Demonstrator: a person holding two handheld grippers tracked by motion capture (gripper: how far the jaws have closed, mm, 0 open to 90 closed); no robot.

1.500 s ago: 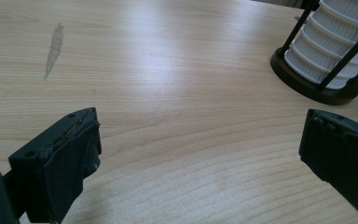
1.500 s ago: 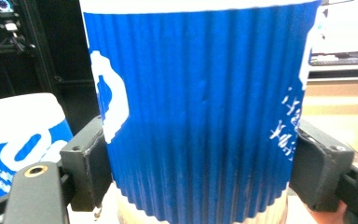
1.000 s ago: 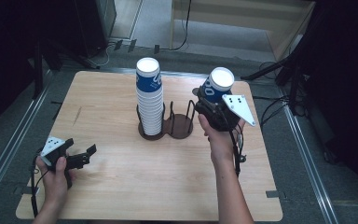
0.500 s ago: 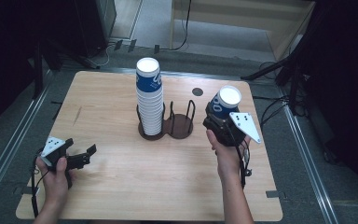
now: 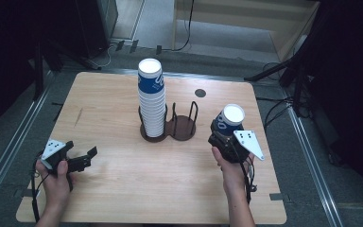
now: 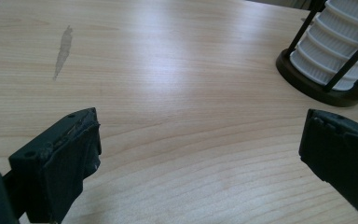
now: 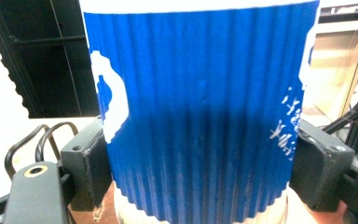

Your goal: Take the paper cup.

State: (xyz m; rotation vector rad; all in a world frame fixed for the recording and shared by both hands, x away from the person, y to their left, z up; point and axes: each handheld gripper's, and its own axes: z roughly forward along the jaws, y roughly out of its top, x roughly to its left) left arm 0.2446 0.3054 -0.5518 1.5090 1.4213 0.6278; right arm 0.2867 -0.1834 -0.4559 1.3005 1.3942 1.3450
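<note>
A tall stack of blue and white paper cups (image 5: 151,94) stands upside down in the left ring of a dark two-ring wire holder (image 5: 183,128); the holder's right ring is empty. My right gripper (image 5: 223,131) is shut on a single blue cup (image 5: 229,119), held bottom up above the table, right of the holder. In the right gripper view that blue cup (image 7: 200,107) sits between both pads (image 7: 88,163). My left gripper (image 5: 88,158) is open near the front left of the table, nothing between its jaws. The stack's base (image 6: 328,58) lies far right in the left gripper view.
A small black round spot (image 5: 200,93) marks the wooden table (image 5: 123,189) behind the holder. A faint grey streak (image 6: 63,49) runs over the wood at the left. Metal rails (image 5: 9,156) flank the table, and cables (image 5: 274,111) lie on the floor at right.
My right gripper has carried the blue cup away from the holder, to the right and toward the table's front. The left gripper has stayed in place.
</note>
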